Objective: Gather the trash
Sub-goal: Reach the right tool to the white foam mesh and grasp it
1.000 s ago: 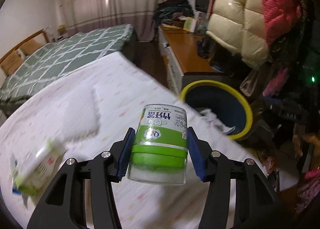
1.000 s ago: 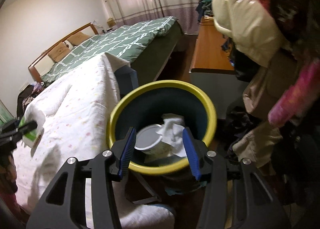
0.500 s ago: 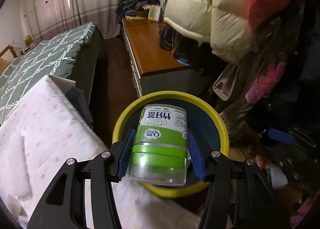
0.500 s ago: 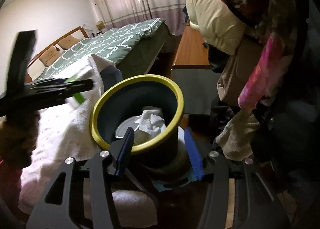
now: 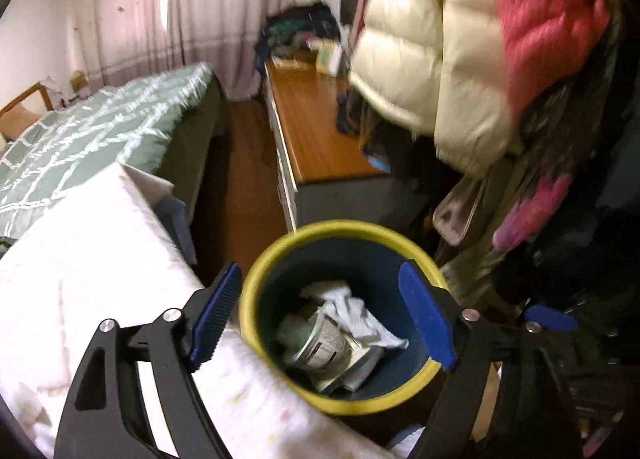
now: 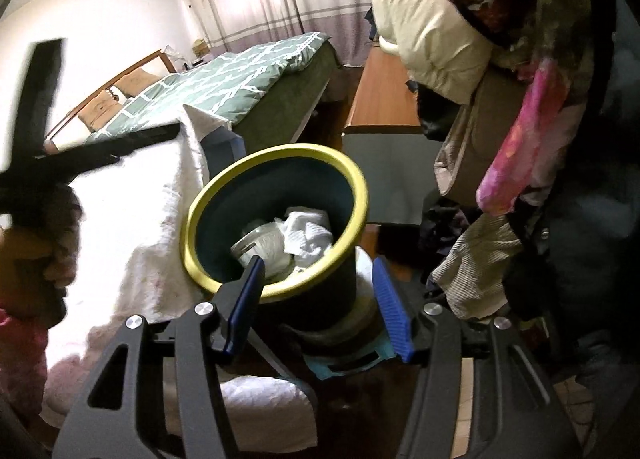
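A dark blue bin with a yellow rim stands between the white bed and a rack of coats. Inside lie the green-and-white can on its side and crumpled white tissue. My left gripper hangs above the bin's mouth, its jaws opening wide with nothing between them. In the right wrist view the bin holds the can and tissue. My right gripper is open and holds nothing, low beside the bin's near wall. One of the left gripper's black fingers shows blurred at the left.
A white flowered bed cover lies left of the bin, with a green checked bed behind. A wooden dresser runs along the right. Cream and red puffer coats hang over the bin's right side. A hand shows at the left edge.
My left gripper swung from over the white bed to above the bin, then opened. The green can dropped from it into the bin. The right gripper drew back a little.
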Demonstrator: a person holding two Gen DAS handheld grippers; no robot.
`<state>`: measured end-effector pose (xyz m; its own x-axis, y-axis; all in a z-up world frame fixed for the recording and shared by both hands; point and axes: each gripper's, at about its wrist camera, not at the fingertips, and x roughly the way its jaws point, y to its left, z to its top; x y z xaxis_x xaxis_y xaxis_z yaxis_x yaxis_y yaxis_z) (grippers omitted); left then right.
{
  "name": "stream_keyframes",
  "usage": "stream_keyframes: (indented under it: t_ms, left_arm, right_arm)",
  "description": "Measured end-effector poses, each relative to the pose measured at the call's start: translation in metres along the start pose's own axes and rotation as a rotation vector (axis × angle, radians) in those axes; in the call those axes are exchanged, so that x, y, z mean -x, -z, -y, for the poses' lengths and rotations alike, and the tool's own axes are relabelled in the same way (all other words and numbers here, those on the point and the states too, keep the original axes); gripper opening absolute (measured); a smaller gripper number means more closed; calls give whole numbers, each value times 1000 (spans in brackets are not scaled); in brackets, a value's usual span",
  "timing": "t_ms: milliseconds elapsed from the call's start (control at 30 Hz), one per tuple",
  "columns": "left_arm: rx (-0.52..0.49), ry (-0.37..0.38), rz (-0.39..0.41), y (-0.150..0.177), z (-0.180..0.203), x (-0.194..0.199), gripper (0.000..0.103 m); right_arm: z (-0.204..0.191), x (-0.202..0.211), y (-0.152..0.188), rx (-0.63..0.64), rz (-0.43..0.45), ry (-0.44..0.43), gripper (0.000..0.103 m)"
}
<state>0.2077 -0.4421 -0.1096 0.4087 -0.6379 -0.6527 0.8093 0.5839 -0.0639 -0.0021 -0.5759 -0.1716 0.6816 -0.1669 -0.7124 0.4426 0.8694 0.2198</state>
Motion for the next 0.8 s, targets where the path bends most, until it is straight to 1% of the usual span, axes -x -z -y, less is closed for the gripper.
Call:
stream_keyframes:
  t_ms: [67, 200, 267, 333, 367, 400, 467, 533, 567, 600, 633, 667, 733, 800]
  left_arm:
    - [23, -23, 64, 3, -14, 34, 89]
    - [64, -87, 157, 15, -46, 92, 89]
    - [96, -159, 214, 30, -72, 131, 91]
    - [121, -228, 250, 43, -94, 161, 92]
    - [143, -287, 272, 54, -110, 180, 92]
    - [156, -321, 282, 62, -120, 192, 93]
    - [192, -426, 298, 86, -150, 221, 93]
    - [223, -512, 310, 106, -174, 242, 93]
    - [236, -544, 313, 115, -183, 250, 93]
    - [260, -593, 311, 129, -201, 260, 93]
    - [277, -620, 310, 136, -211, 265, 93]
    - [309, -667, 310, 149, -227, 273, 93]
    - [359, -714, 316, 167, -253, 284, 93]
    - [405, -745, 329, 185, -274, 292, 93]
  right_arm:
    - [-9, -4, 0, 12, -9, -11, 54]
    - [-29, -11, 0, 45, -22, -27, 55]
    - [-44, -16, -3, 71, -28, -34, 56]
    - [-59, -22, -6, 97, -34, -42, 57]
    - [-68, -25, -9, 113, -37, -49, 57]
    - [-75, -27, -11, 123, -39, -54, 57]
    - [-94, -33, -17, 148, -39, -69, 57]
    - [-116, -39, -24, 178, -39, -80, 57]
    - [-126, -41, -27, 191, -38, -88, 57]
    - [-141, -46, -32, 208, -40, -102, 57]
    - [-150, -49, -34, 216, -42, -109, 57]
    - [-165, -53, -38, 230, -45, -121, 57]
    - [-187, -59, -44, 254, -48, -144, 58]
    - [-215, -68, -52, 287, -56, -168, 60]
